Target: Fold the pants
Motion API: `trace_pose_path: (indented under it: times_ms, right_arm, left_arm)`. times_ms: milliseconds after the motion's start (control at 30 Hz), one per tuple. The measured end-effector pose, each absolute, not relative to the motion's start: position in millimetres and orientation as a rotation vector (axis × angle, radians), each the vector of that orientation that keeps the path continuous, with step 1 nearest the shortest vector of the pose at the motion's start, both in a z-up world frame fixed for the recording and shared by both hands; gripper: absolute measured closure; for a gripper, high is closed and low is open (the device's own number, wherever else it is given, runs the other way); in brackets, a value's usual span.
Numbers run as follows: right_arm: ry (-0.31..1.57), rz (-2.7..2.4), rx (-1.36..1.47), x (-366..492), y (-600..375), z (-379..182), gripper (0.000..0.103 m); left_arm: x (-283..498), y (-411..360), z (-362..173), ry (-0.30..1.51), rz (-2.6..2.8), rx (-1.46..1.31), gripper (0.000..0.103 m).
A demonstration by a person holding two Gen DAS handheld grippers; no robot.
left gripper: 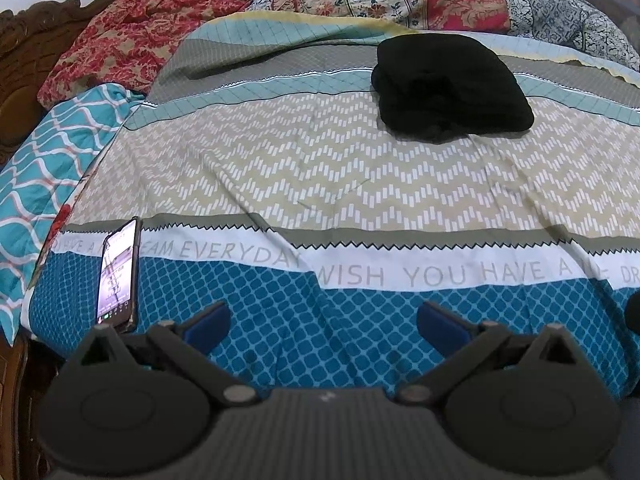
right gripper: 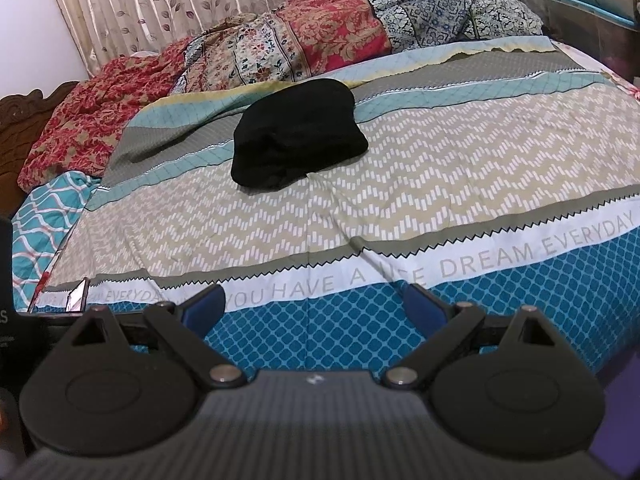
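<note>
Apparently the folding is finishing: the black pants [left gripper: 450, 88] are lying as a compact bundle far up the patterned bedspread [left gripper: 320, 184], well apart from both tools. The left gripper [left gripper: 322, 322] and right gripper [right gripper: 314, 306] are hovering spread wide and empty over the blue band, so little beyond tidying is seeming needed.
</note>
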State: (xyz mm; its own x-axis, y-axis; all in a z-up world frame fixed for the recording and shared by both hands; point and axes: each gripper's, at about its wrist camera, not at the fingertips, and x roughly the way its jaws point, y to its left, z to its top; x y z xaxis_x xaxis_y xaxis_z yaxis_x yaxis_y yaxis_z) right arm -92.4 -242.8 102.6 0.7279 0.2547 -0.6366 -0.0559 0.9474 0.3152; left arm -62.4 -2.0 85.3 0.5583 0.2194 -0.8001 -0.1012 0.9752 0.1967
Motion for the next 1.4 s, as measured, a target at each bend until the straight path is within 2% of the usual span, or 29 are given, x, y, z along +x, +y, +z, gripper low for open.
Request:
trace_pose_path:
  times_ms: [1400]
  right_arm:
    - [0.76, 0.187, 0.294, -88, -251, 98, 0.006]
  left_arm:
    - [-64, 11, 84, 0.94, 0.239, 0.155, 0.0]
